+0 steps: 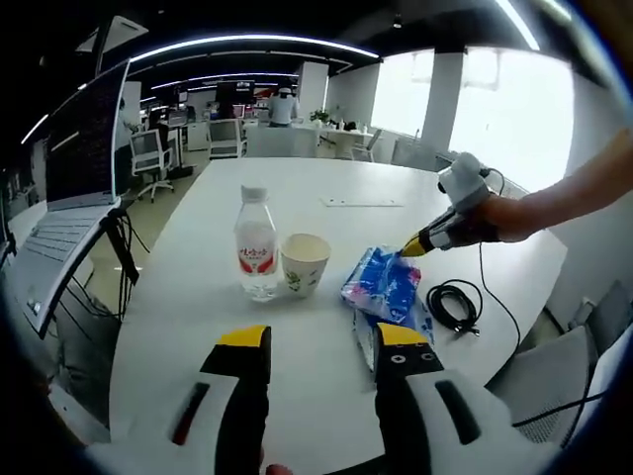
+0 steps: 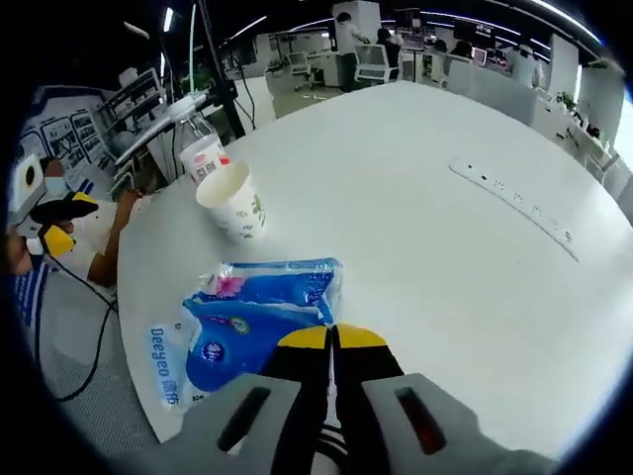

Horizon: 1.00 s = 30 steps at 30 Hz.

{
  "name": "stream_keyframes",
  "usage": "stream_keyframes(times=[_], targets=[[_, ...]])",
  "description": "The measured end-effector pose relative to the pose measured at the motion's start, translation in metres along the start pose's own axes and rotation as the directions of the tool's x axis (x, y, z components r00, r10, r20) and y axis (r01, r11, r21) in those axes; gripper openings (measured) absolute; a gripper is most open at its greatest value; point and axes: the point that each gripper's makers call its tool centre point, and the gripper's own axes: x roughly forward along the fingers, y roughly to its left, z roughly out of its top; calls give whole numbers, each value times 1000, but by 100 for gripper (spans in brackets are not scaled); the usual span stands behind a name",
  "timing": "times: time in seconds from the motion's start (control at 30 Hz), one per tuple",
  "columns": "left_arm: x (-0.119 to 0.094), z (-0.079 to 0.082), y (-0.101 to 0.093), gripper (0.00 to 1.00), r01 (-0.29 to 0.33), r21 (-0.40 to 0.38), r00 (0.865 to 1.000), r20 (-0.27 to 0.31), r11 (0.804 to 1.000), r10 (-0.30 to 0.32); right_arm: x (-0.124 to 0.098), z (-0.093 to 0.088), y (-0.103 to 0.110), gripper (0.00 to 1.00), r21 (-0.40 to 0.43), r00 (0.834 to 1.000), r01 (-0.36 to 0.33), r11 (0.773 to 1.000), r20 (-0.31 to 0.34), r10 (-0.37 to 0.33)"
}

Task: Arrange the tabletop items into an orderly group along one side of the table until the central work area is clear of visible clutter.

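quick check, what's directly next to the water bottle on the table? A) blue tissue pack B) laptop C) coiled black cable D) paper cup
D: the paper cup stands right beside the water bottle, with the blue tissue pack further along and the black cable beyond that; the right tool, jaws together, is at the pack's edge.

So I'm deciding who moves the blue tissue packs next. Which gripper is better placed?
Right. The right gripper has its shut tips right at the upper blue tissue pack. The left gripper is open, set back from the packs, nearer the paper cup.
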Motion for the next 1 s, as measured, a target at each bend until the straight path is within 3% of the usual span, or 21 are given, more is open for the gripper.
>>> stream_keyframes(times=[0.2,0.5,0.73,0.8,0.87,1.0], targets=[[1,-1,-3,41,7,2,1000,-4,1000,-7,-13,-10,-9,0,83,999,23,996,23,-25],[2,0,-4,41,7,6,1000,-6,1000,-7,-28,-28,-10,0,103,999,31,994,31,-35],[2,-1,-5,40,8,7,1000,-6,1000,-8,-33,-42,0,0,52,1000,25,998,0,-25],[2,-2,-6,40,10,4,1000,-9,1000,-10,-33,-48,6,0,42,999,7,999,-38,-5],[2,-2,-6,40,11,13,1000,-11,1000,-10,-33,-52,6,0,-20,998,6,1000,-61,-7],[2,0,-6,41,8,10,1000,-3,1000,-8,-35,-55,8,1,-60,996,4,998,-87,-9]])
